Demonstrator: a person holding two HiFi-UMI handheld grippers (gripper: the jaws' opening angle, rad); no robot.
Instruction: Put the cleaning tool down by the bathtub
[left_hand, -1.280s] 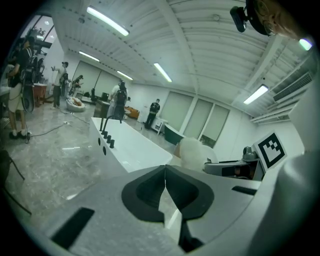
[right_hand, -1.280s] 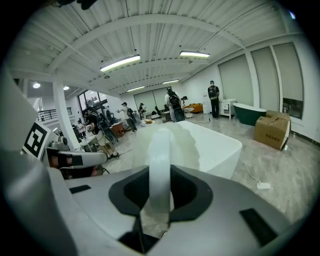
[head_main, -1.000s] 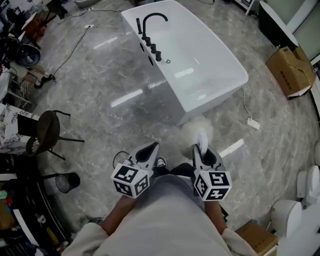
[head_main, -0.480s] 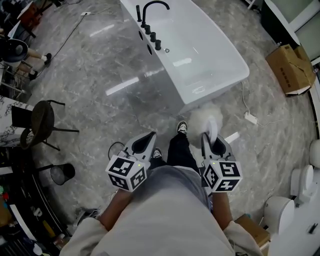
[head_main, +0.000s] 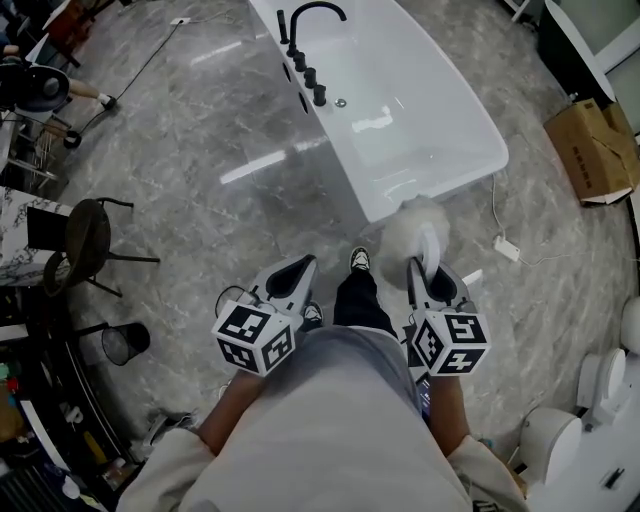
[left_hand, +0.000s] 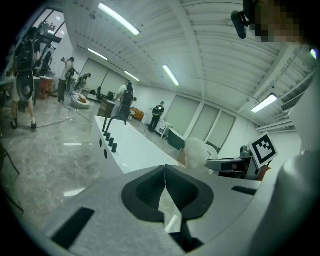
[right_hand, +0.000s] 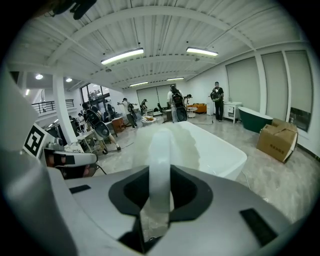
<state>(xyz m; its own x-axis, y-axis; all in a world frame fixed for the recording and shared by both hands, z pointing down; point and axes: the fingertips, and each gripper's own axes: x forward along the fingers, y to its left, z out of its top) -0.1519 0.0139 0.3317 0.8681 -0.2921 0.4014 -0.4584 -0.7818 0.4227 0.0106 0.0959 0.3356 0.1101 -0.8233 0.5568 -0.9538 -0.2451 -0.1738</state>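
The cleaning tool (head_main: 412, 228) is a fluffy white duster head on a white handle (right_hand: 160, 160). My right gripper (head_main: 436, 285) is shut on that handle, and the head points up and forward at the near end of the white bathtub (head_main: 478, 118). In the right gripper view the handle stands upright between the jaws, with the tub (right_hand: 220, 150) just beyond. My left gripper (head_main: 290, 278) is held at waist height to the left, shut with nothing in it, its jaw tips meeting (left_hand: 165, 170). The left gripper view shows the duster (left_hand: 196, 152) at its right.
A black faucet (head_main: 310, 20) stands on the tub's left rim. A cardboard box (head_main: 590, 140) and a power strip (head_main: 508, 248) lie on the floor at right. A chair (head_main: 85, 245) and a wire bin (head_main: 120, 345) stand at left. Several people stand far off.
The person has stepped forward, one foot now ahead, and the tub's near end is closer. Both grippers keep their pose; the right one still holds the duster.
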